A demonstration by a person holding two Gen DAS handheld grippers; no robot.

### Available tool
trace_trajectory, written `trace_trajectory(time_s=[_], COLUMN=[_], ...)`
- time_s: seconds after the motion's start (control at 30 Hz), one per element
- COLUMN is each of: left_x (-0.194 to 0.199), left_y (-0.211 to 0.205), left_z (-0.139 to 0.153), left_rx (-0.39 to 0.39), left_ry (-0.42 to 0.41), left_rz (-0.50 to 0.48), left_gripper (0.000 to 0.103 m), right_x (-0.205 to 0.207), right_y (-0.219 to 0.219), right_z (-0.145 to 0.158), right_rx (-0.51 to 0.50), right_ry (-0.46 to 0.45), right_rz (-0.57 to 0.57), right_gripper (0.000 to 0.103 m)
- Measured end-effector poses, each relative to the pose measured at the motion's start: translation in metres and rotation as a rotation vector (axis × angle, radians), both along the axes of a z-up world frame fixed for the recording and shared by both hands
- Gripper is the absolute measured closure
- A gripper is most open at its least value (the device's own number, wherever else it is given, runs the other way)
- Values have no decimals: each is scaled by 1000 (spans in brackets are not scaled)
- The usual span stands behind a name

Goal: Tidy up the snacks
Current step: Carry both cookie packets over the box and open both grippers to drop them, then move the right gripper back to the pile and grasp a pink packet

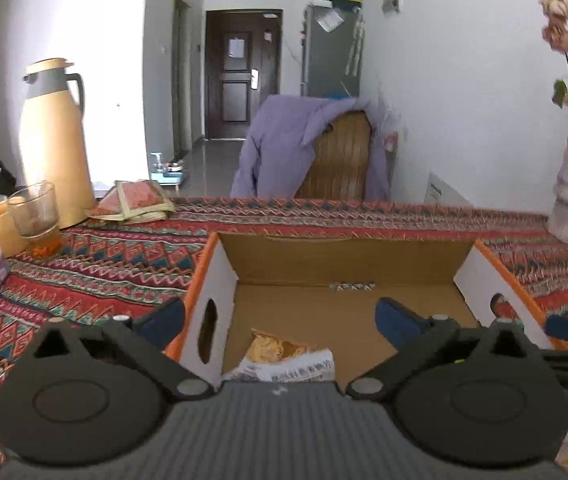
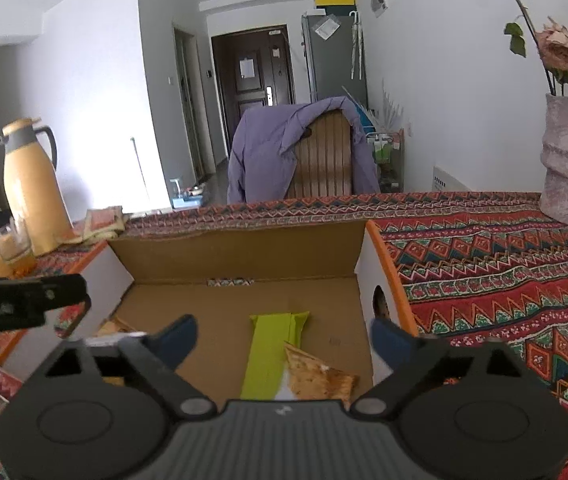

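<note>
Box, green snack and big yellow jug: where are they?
Box (image 2: 244, 254), right wrist view, inner back wall.
Green snack (image 2: 270, 354), right wrist view, middle of wrapper.
Jug (image 1: 54, 148), left wrist view, its body.

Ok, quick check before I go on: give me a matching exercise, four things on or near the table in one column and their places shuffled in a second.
Things:
1. thermos jug
2. green snack packet
3. flower vase
4. purple jacket

Places:
A. draped over the chair behind the table
B. lying inside the cardboard box
C. far left of the table, behind the glass cup
D. far right of the table, by the wall

Pairs: 1-C, 2-B, 3-D, 4-A
</note>
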State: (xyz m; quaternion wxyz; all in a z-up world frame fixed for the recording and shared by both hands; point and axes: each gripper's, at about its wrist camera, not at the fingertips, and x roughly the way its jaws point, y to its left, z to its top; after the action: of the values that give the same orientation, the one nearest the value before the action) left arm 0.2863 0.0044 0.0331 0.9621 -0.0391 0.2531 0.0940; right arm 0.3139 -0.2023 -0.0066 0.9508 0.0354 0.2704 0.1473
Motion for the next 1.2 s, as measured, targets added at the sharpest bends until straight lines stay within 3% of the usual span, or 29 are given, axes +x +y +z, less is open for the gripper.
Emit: trace_trajectory(time_s=[0.43,0.73,1.2], left_x=[-52,-119,-186], left_y=[10,9,36], left_z=[16,16,-13], left_rx=[-64,-13,-87], left_ry=[-94,-163,-140], left_rz=[-15,-77,-93], left_gripper=[0,0,0], right_x=[-47,-98,-168], right_y=[-21,-45,-73], right_z=[23,29,3], right_rx=[41,59,17], right_ry=[-73,-117,-94], right_rz=[18,23,24], right_gripper=[0,0,0])
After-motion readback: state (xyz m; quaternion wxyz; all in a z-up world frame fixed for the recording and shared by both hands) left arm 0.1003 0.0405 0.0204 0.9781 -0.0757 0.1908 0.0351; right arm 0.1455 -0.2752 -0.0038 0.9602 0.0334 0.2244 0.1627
